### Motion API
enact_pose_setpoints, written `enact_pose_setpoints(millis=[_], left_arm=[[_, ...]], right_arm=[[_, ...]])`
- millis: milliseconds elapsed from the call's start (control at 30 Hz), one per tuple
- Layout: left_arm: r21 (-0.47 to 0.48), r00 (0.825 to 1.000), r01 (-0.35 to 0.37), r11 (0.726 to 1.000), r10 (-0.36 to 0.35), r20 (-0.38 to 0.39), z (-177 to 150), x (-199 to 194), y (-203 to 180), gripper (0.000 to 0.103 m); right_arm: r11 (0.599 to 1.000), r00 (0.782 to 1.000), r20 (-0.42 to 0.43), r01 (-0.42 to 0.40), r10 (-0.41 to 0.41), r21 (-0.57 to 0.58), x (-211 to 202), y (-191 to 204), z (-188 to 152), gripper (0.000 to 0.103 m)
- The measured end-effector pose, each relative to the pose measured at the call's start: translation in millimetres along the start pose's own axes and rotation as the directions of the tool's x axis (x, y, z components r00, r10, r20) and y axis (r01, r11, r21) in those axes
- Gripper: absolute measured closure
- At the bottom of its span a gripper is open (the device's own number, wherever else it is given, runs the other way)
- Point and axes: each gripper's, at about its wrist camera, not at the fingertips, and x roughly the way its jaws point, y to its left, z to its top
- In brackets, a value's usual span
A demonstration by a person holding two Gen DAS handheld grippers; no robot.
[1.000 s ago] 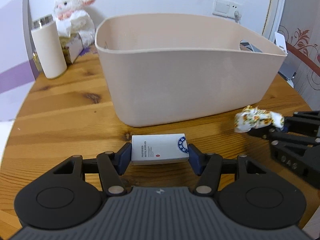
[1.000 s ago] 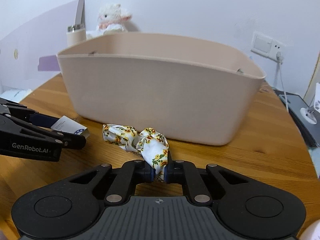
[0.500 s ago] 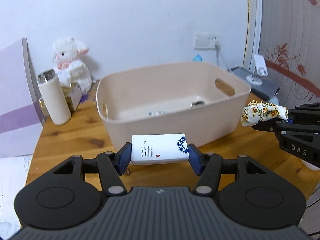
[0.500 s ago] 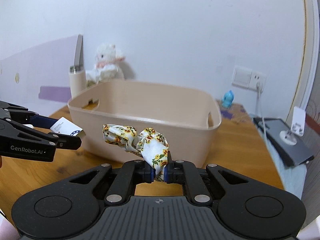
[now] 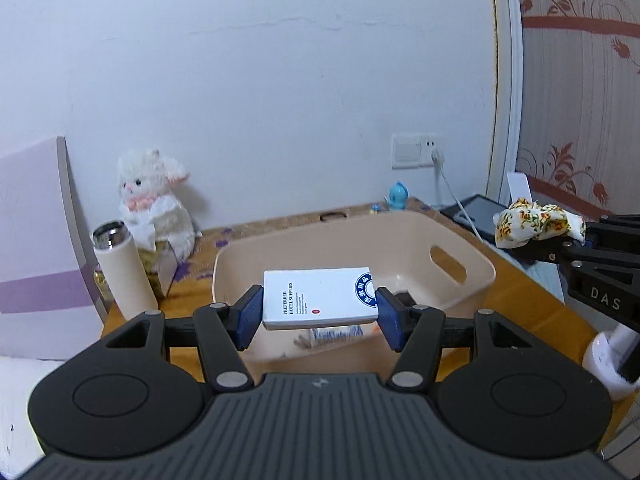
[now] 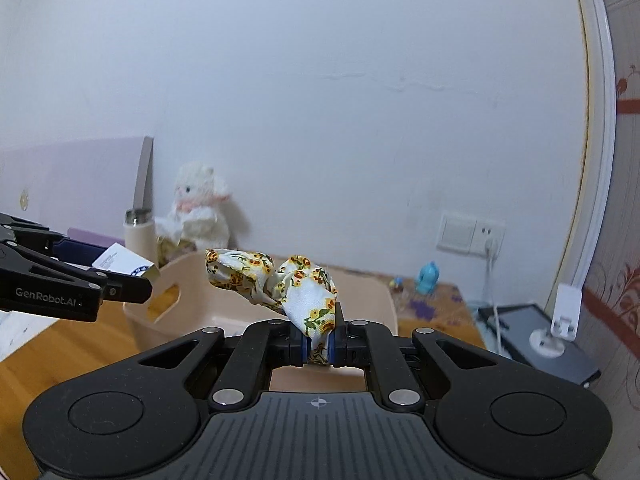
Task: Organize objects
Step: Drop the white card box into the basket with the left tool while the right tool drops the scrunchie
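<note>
Left claw (image 5: 319, 312) clamping one white box (image 5: 320, 298), right claw (image 6: 319, 344) pinching one floral scrunchie (image 6: 276, 280), one beige bin (image 5: 472, 280)

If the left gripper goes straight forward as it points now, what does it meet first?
Probably the far wall of the beige bin: the left gripper, shut on the white box, points over its open inside. Depth is unclear.

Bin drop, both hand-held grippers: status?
Left hand-held gripper shut on white box, above beige bin. Right hand-held gripper shut on floral scrunchie. Path clear.
</note>
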Motion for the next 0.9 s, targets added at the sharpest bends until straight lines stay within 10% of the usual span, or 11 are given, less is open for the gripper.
enact_pose_setpoints(millis=[400, 900], left_arm=[[-0.025, 0.999, -0.033, 0.999, 0.033, -0.037, 27, 58, 3, 0.041], [0.013, 0.954, -0.101, 0.995, 0.101, -0.282, 5, 156, -2, 0.041]], right_arm=[[0.999, 1.0, -0.003, 0.03, -0.03, 0.043, 39, -3, 23, 0.094], [0.999, 0.961, -0.275, 0.037, -0.029, 0.022, 135, 4, -8, 0.094]])
